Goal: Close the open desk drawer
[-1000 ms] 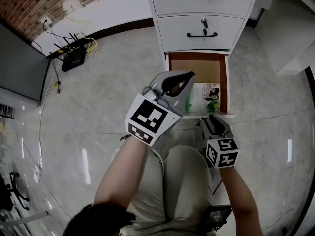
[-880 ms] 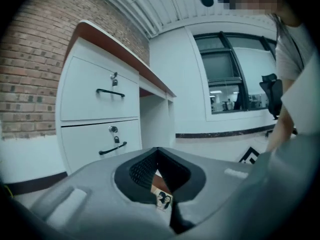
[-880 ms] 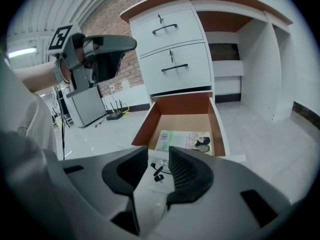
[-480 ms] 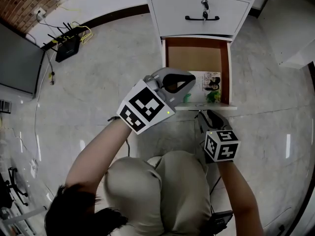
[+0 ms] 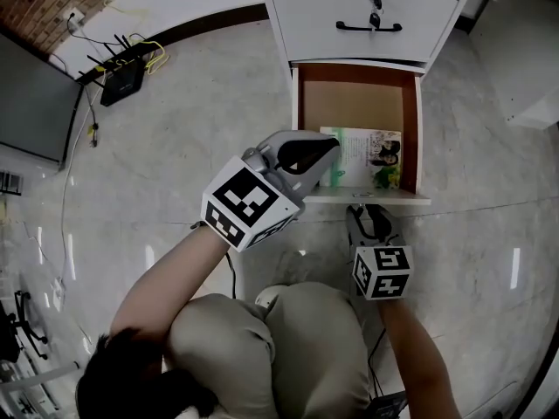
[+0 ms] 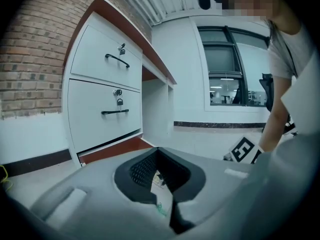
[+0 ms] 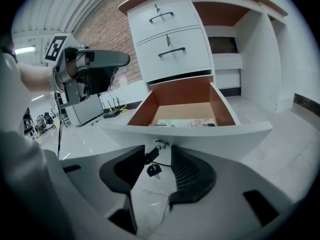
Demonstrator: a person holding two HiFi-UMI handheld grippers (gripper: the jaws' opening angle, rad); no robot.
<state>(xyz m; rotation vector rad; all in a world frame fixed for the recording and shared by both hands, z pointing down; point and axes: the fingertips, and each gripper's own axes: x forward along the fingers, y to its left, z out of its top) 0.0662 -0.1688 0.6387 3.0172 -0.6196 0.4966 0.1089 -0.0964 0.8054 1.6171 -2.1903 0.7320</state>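
The drawer (image 5: 354, 103) stands pulled out at the bottom of the desk, far and slightly right of the person, its white front (image 7: 200, 133) facing near. From the head view its near-left corner and part of the booklet (image 5: 367, 151) inside are covered by the left gripper (image 5: 332, 145), and the front face cannot be seen from above. The right gripper view shows keys (image 7: 151, 165) hanging from the front's lock. The right gripper (image 5: 371, 213) sits just near that front, jaws spread and just now widening; the keys hang between the pads, which do not press on them. The left gripper's jaws are pressed together at the tips, with nothing pinched. The closed drawer (image 5: 367, 16) above is cut off by the top edge. Against a second ago, both grippers are lower and the drawer is as far out as then. Left of the drawer lies bare floor (image 5: 175, 164), with a router (image 5: 122, 81) by the far wall.
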